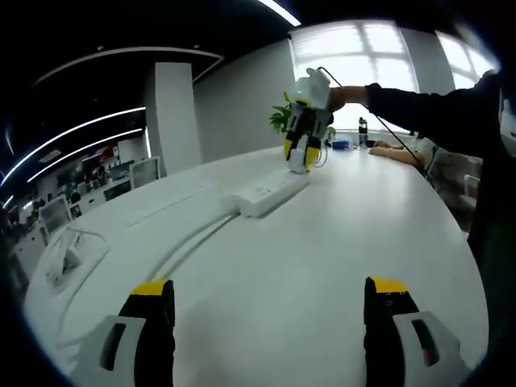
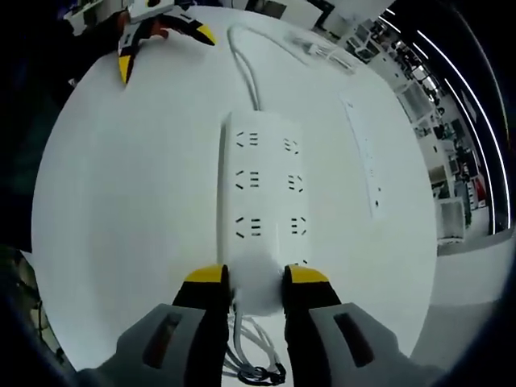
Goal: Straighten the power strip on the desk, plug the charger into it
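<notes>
The right hand-held gripper (image 2: 255, 284) is clamping the white multi-socket power strip's (image 2: 262, 189) near end, so it should probably swivel gently, while the left hand-held gripper (image 1: 270, 310) is hovering wide open.

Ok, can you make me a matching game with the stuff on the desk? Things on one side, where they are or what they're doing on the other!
Things:
1. left tool
2. right tool
3. power strip
4. plant

States:
A. flat on the white desk, sockets up
B. green, far off near the window
C. open, holding nothing
D. closed on the end of the power strip

Pairs: 1-C, 2-D, 3-A, 4-B
</notes>
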Demonstrator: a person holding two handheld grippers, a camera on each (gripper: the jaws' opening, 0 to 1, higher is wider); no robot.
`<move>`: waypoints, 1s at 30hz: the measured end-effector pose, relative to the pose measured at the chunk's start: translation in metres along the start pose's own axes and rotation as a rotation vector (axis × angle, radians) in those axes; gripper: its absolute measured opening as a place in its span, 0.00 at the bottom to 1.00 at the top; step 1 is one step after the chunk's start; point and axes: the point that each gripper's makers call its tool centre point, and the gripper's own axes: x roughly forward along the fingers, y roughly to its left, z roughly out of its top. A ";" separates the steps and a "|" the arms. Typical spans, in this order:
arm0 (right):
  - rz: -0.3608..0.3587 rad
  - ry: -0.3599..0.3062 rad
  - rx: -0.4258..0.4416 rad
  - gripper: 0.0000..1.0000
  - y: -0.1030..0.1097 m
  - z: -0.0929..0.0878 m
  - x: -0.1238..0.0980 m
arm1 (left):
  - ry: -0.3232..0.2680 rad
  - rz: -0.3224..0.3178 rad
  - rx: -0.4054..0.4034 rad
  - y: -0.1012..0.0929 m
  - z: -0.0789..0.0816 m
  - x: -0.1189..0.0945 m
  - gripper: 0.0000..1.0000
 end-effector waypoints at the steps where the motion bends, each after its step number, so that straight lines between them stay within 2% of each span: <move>1: 0.005 0.000 -0.004 0.23 0.001 0.000 0.000 | 0.002 0.000 0.001 0.000 0.000 0.000 0.99; 9: 0.019 0.063 -0.020 0.22 0.003 -0.001 0.001 | -0.002 0.002 -0.002 -0.001 -0.001 -0.002 0.99; 19: 0.024 0.067 -0.016 0.22 0.003 -0.003 0.004 | 0.001 -0.004 -0.008 0.000 -0.004 -0.001 0.99; 20: 0.003 0.043 -0.006 0.22 0.000 0.002 0.006 | 0.002 -0.004 -0.010 0.000 -0.005 0.000 0.99; 25: 0.030 0.086 -0.020 0.22 0.000 -0.002 0.006 | 0.003 -0.001 -0.011 0.001 -0.005 0.001 0.99; 30: 0.027 0.072 -0.013 0.22 0.000 -0.004 0.004 | 0.000 0.002 -0.006 0.001 -0.003 0.000 0.99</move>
